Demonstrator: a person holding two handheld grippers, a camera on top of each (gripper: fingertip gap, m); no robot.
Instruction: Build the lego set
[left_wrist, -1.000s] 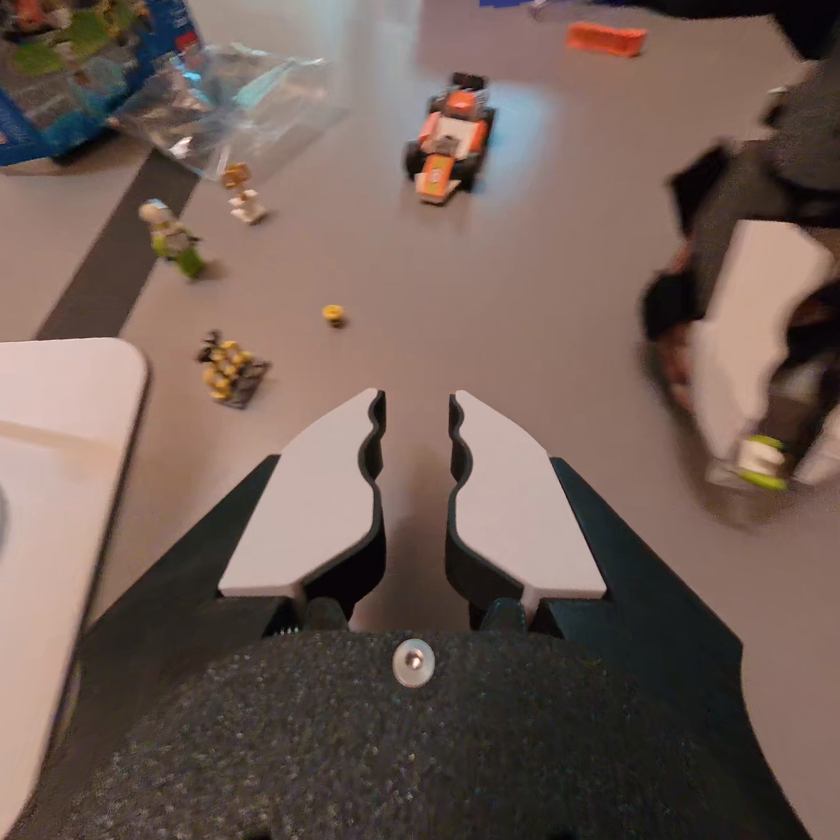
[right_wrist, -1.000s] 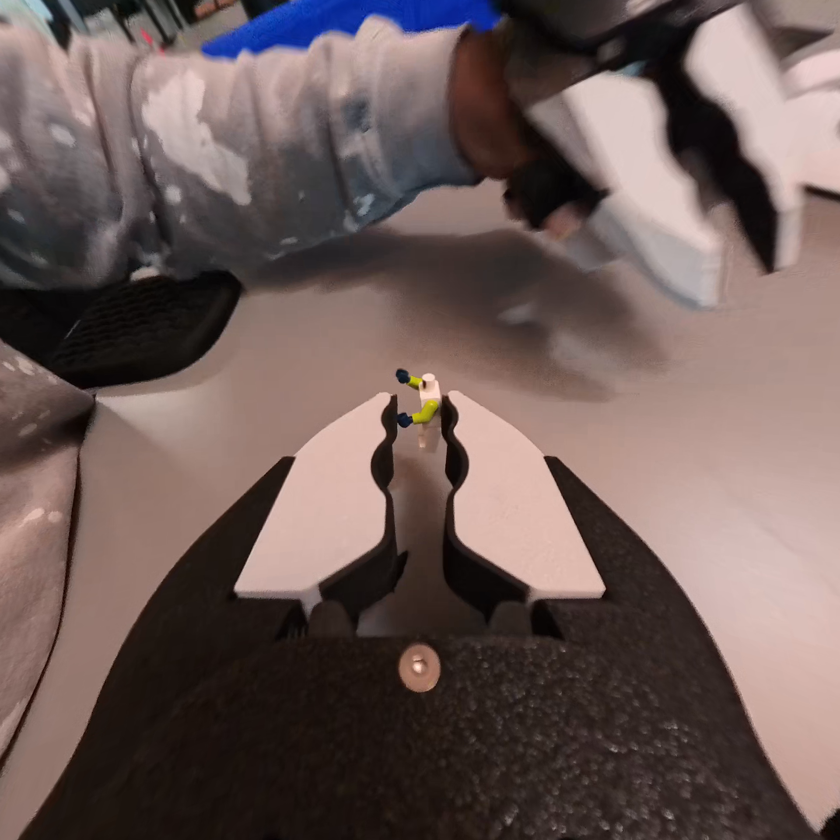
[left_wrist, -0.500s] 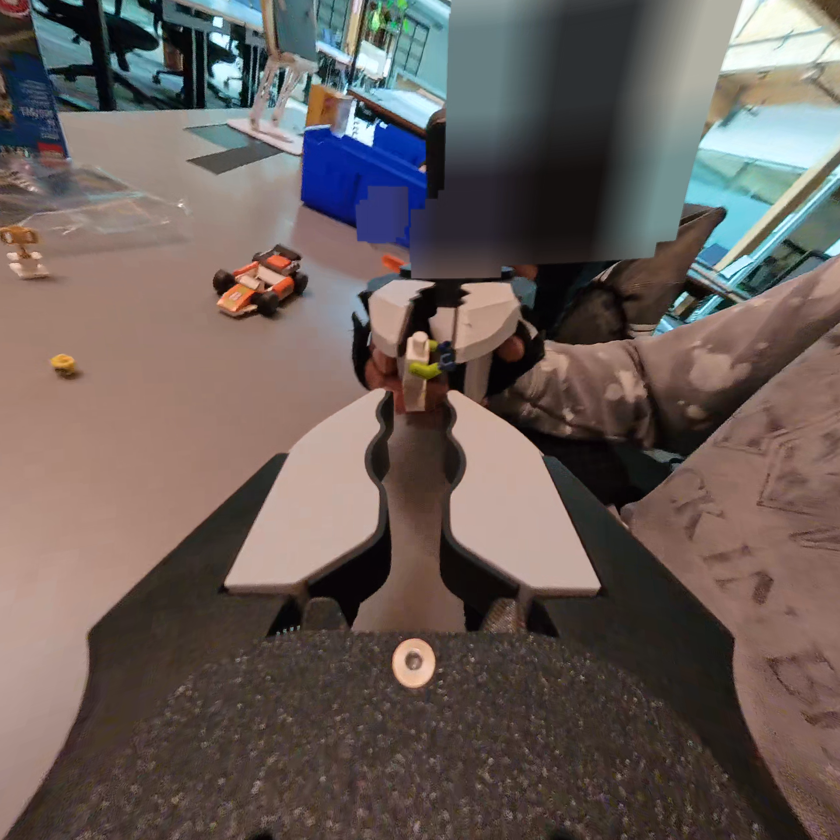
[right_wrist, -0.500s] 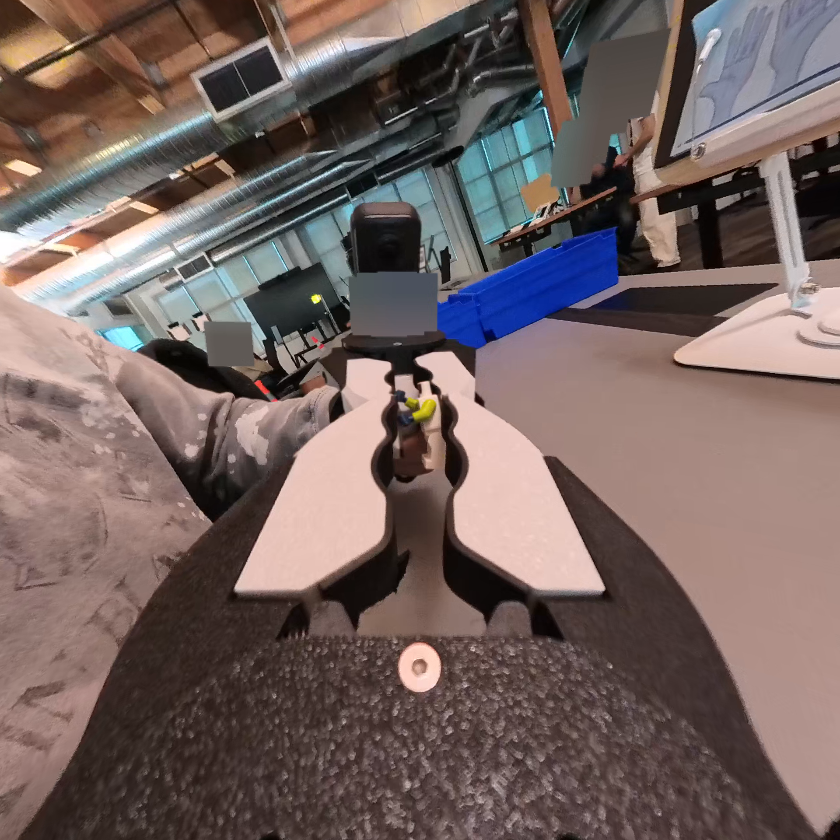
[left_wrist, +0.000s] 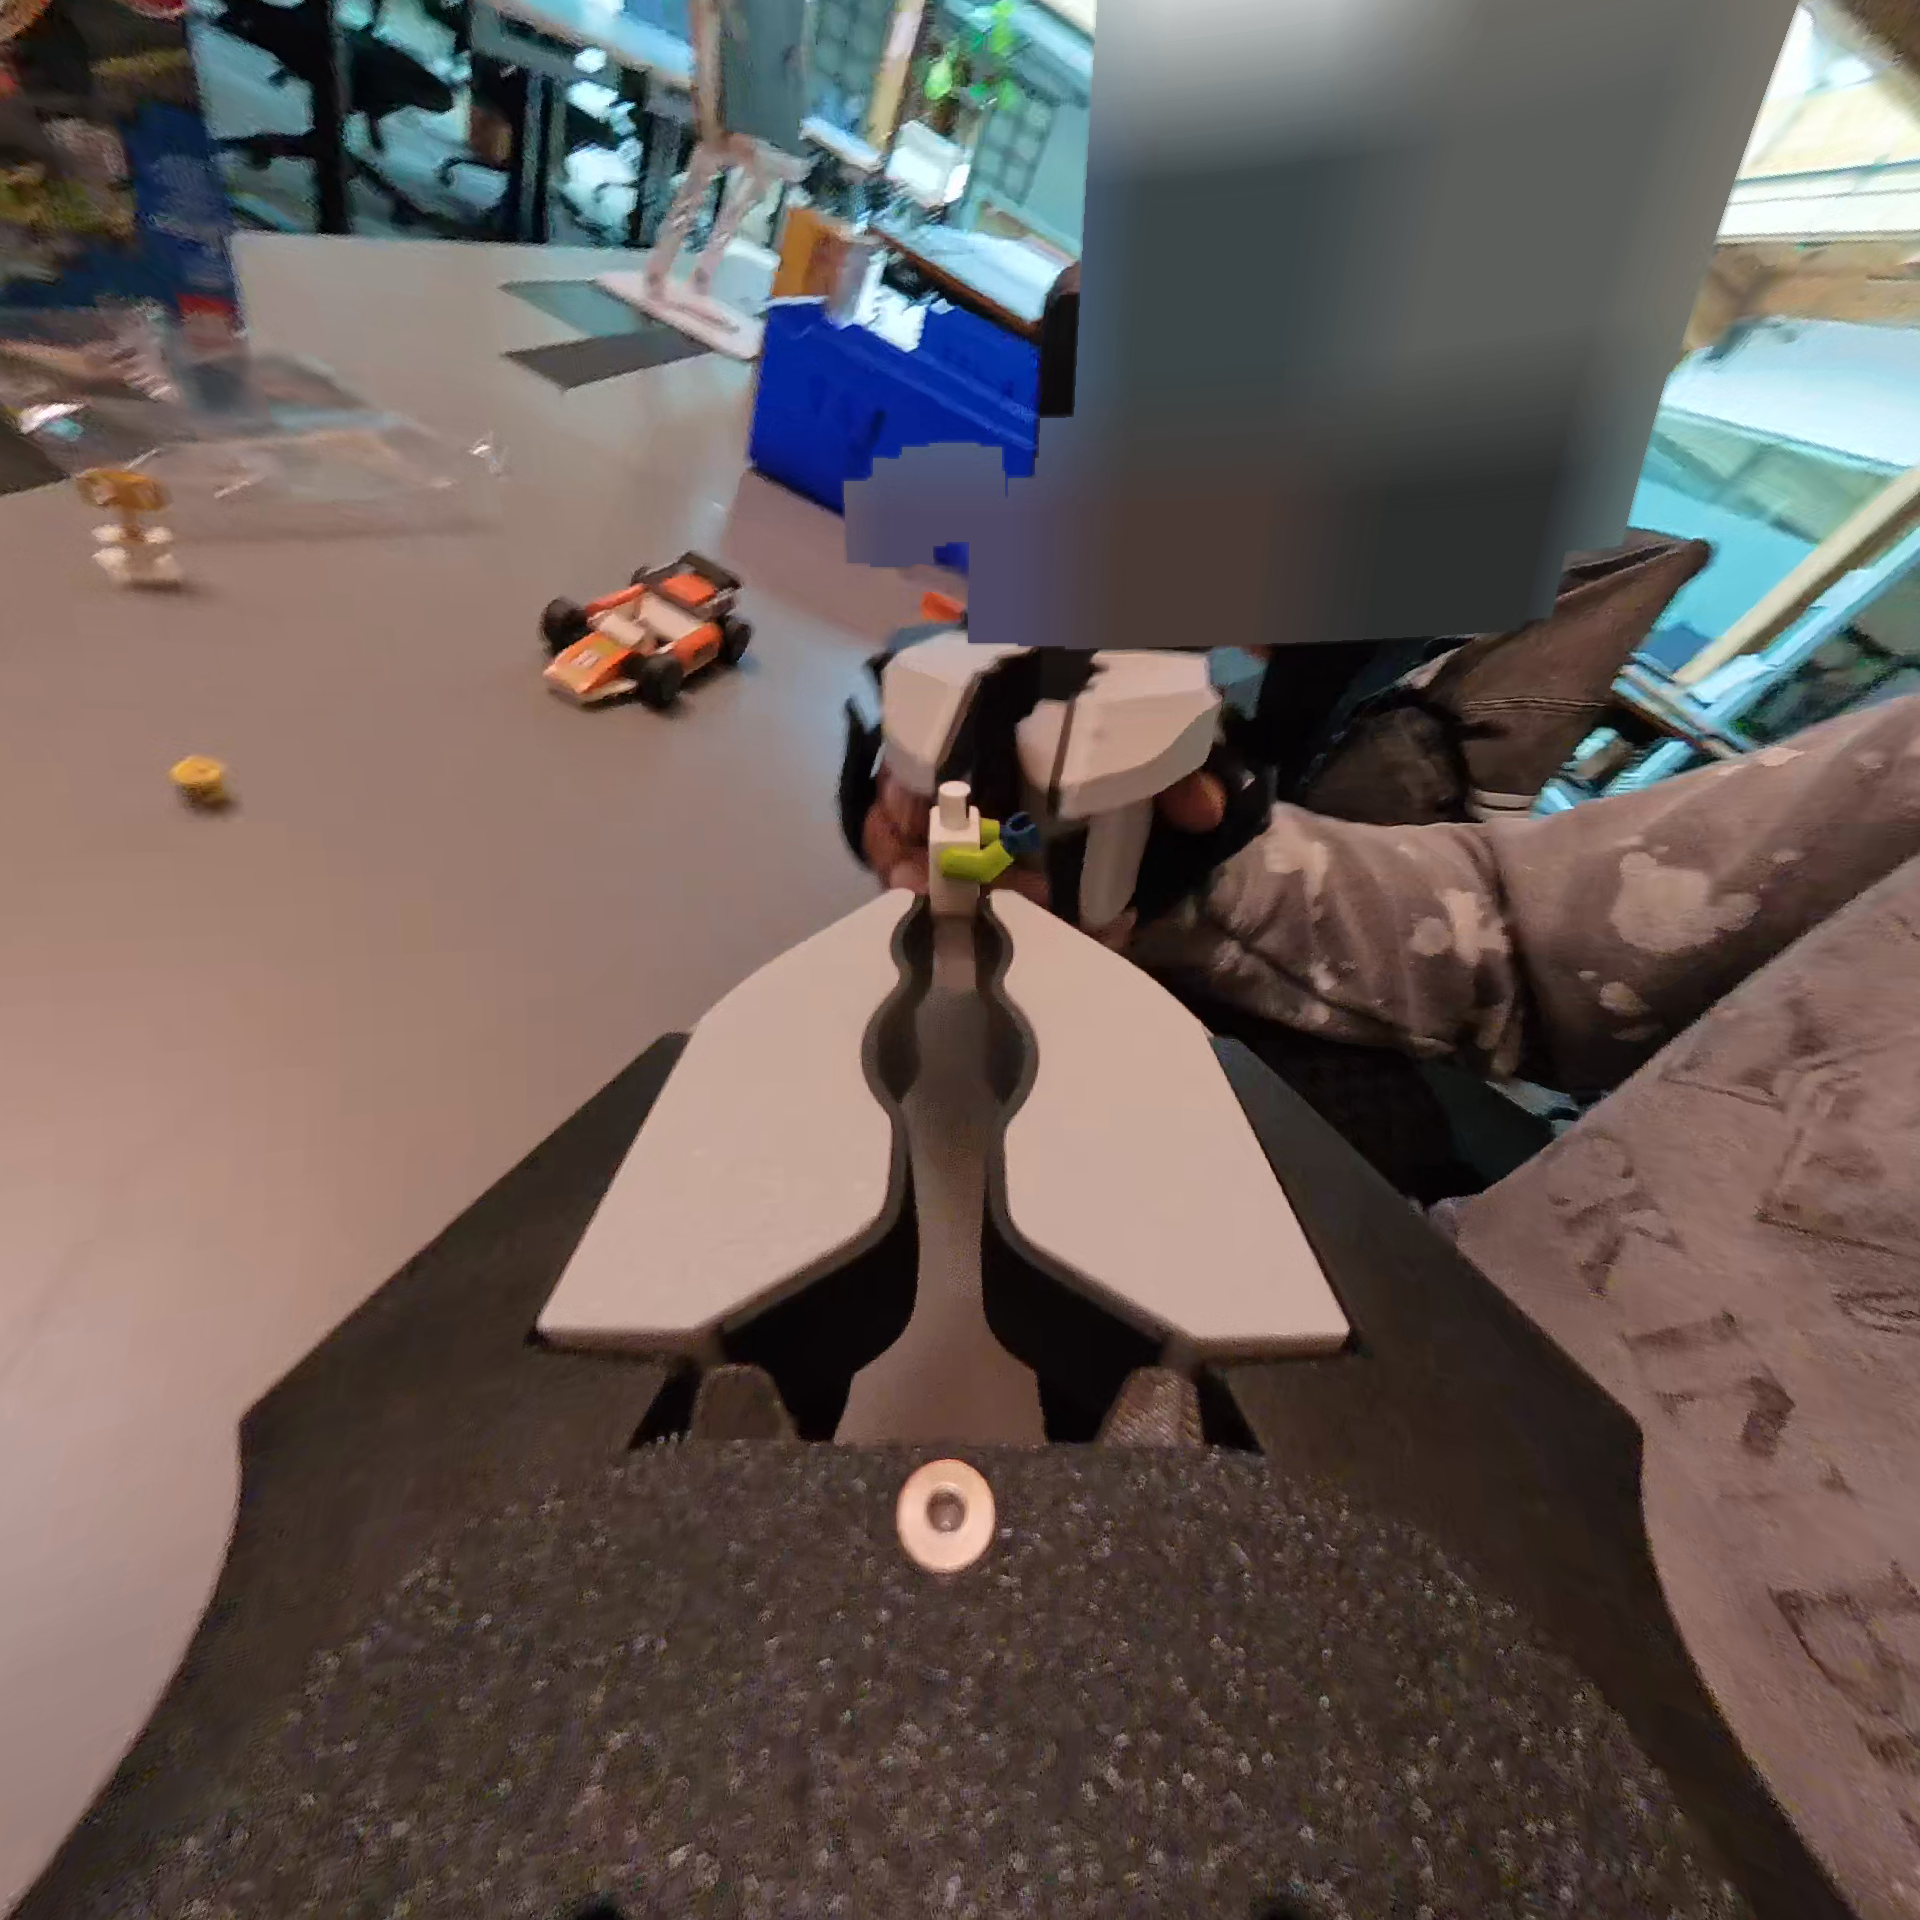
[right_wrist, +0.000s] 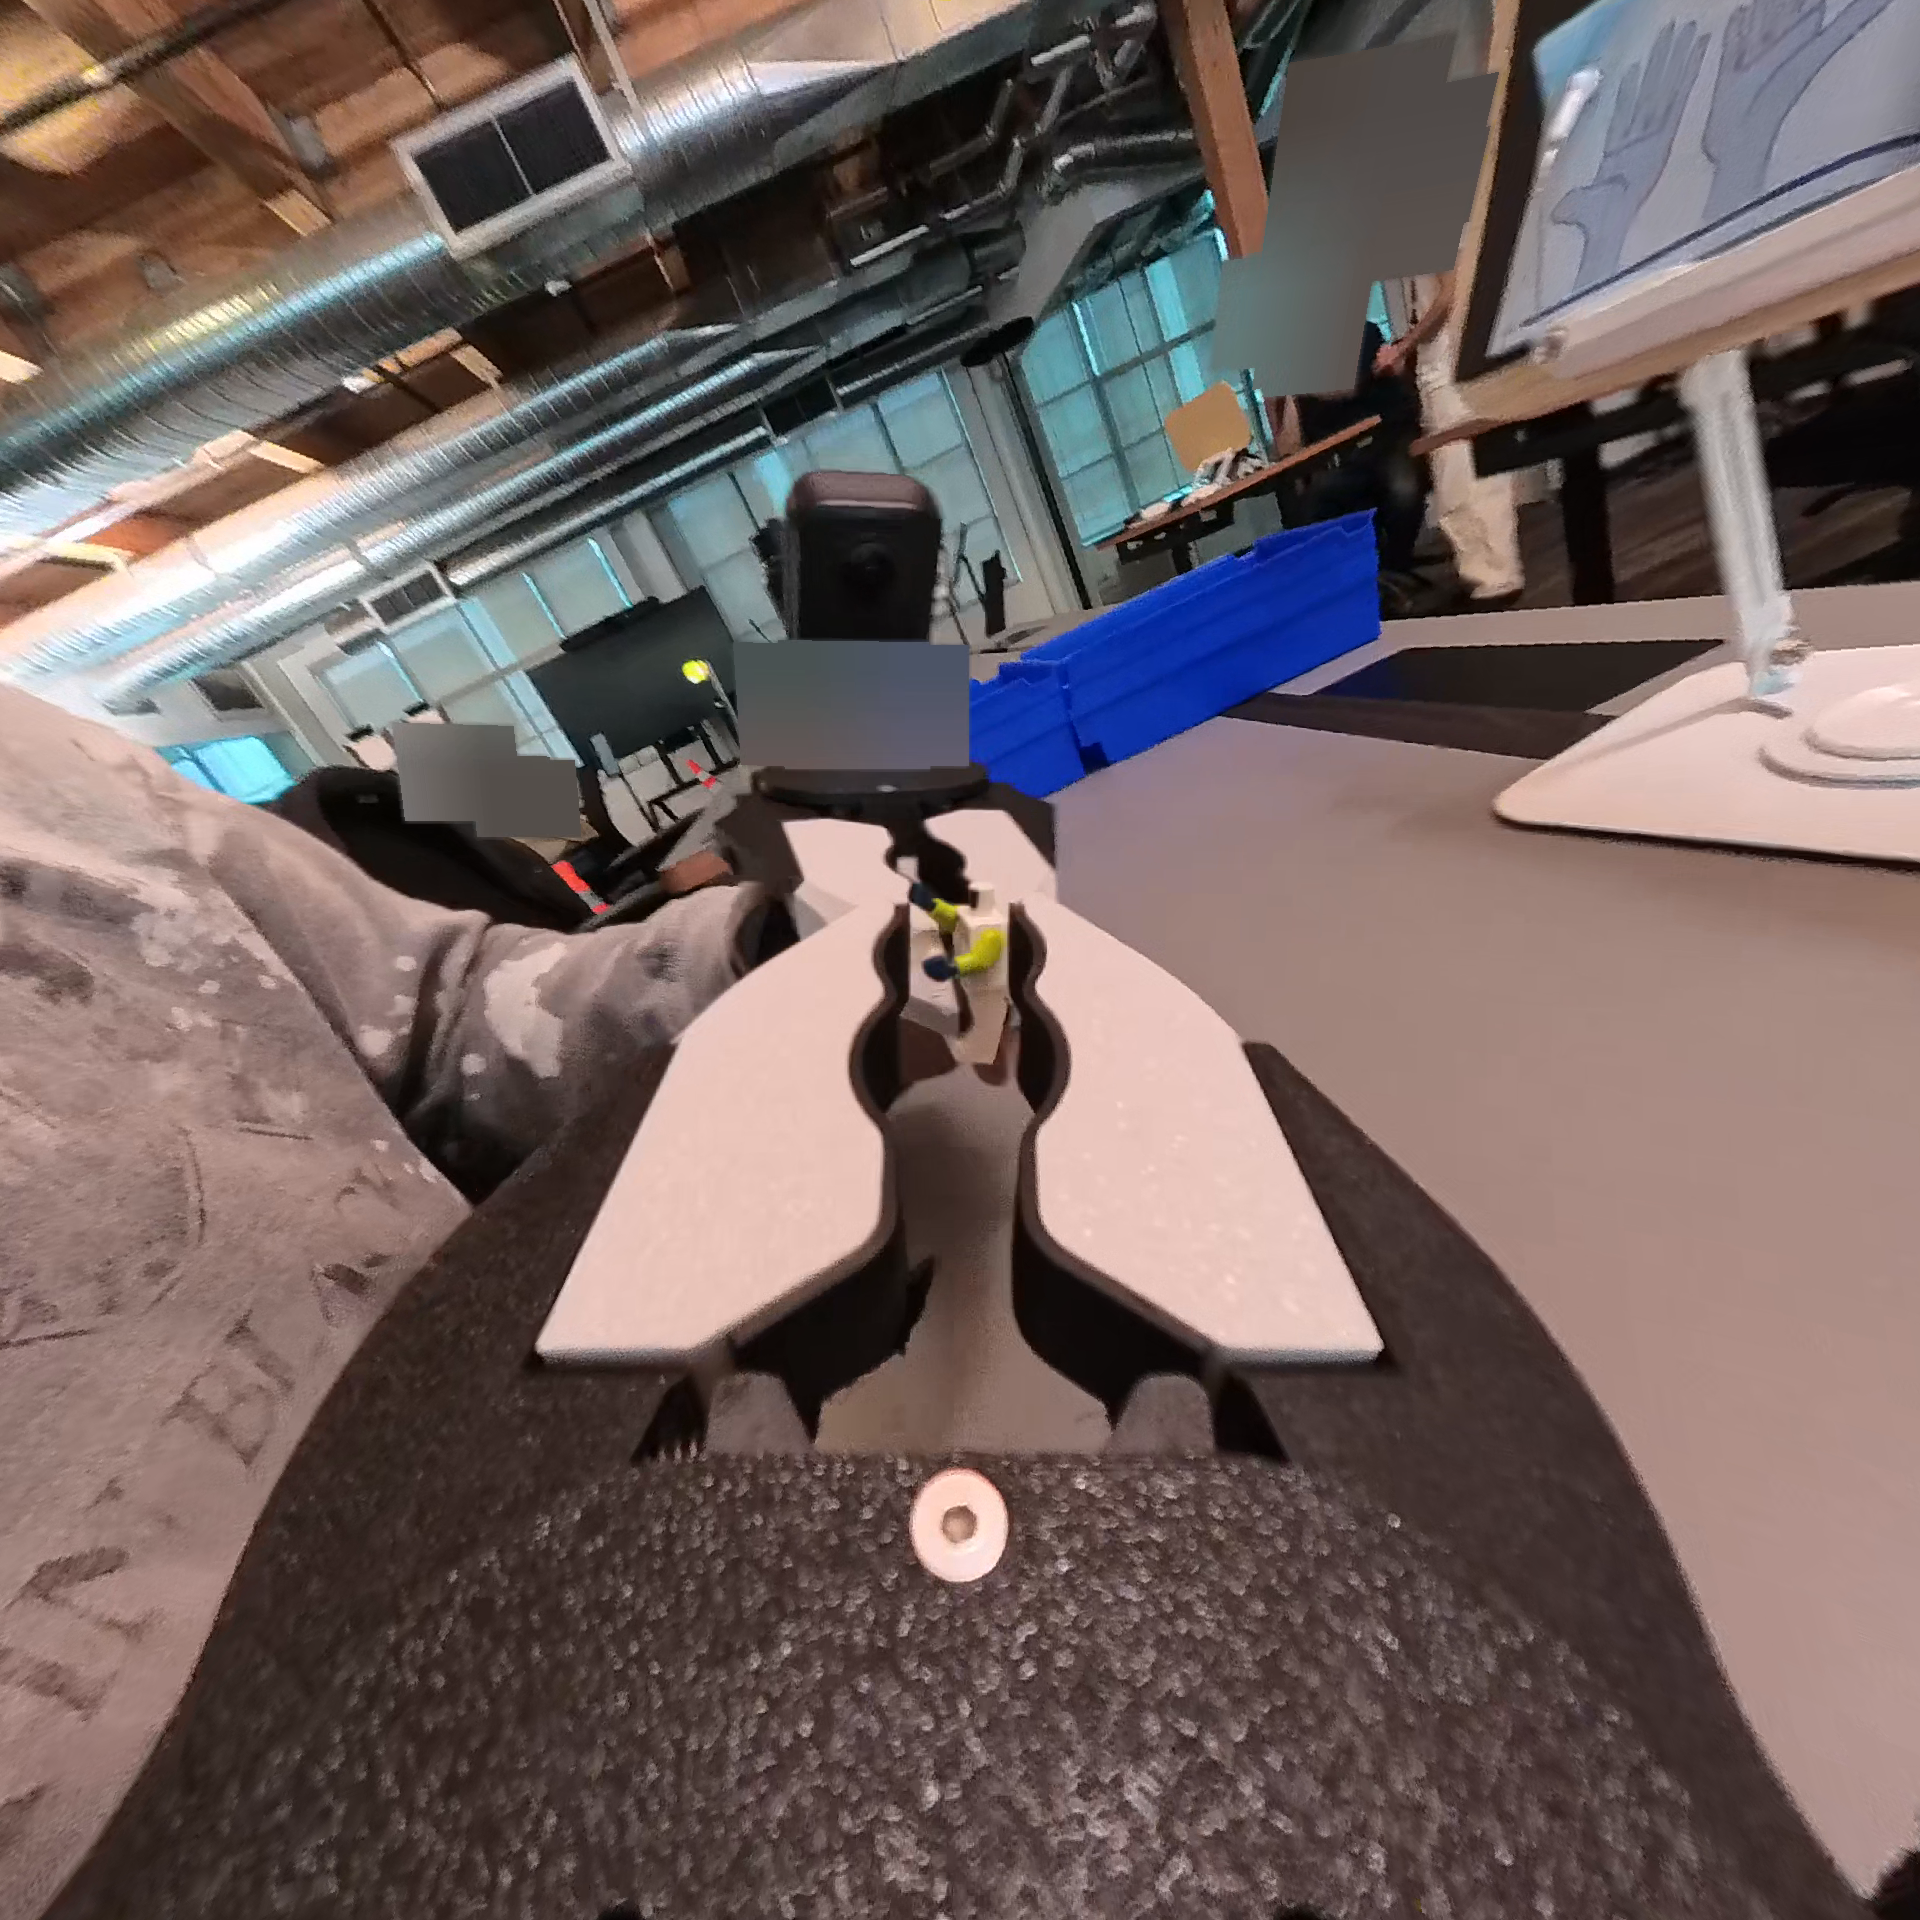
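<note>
A white minifigure torso (left_wrist: 954, 844) with lime arms and dark blue hands is held in the air between both grippers, which face each other tip to tip. My left gripper (left_wrist: 954, 909) has its jaws narrowed onto the torso's lower end. My right gripper (right_wrist: 958, 920) is shut on the same torso (right_wrist: 961, 951). The right gripper (left_wrist: 1039, 748) shows beyond the torso in the left wrist view. The left gripper (right_wrist: 920, 862), with its camera on top, shows beyond it in the right wrist view.
On the grey table (left_wrist: 416, 935) to the left stand an orange race car (left_wrist: 644, 639), a small yellow piece (left_wrist: 197, 779), a small trophy build (left_wrist: 130, 525) and a clear plastic bag (left_wrist: 312, 436). Blue bins (right_wrist: 1195, 644) stand behind. A white monitor stand base (right_wrist: 1714, 769) is at the right. Both grippers' tips are close together, under 4 cm apart. The small yellow piece (left_wrist: 197, 779) is about 20 centimeters from both grippers' fingertips.
Both grippers have risen from the table and turned to face each other. The left jaws have closed in onto the torso that the right gripper carries.
</note>
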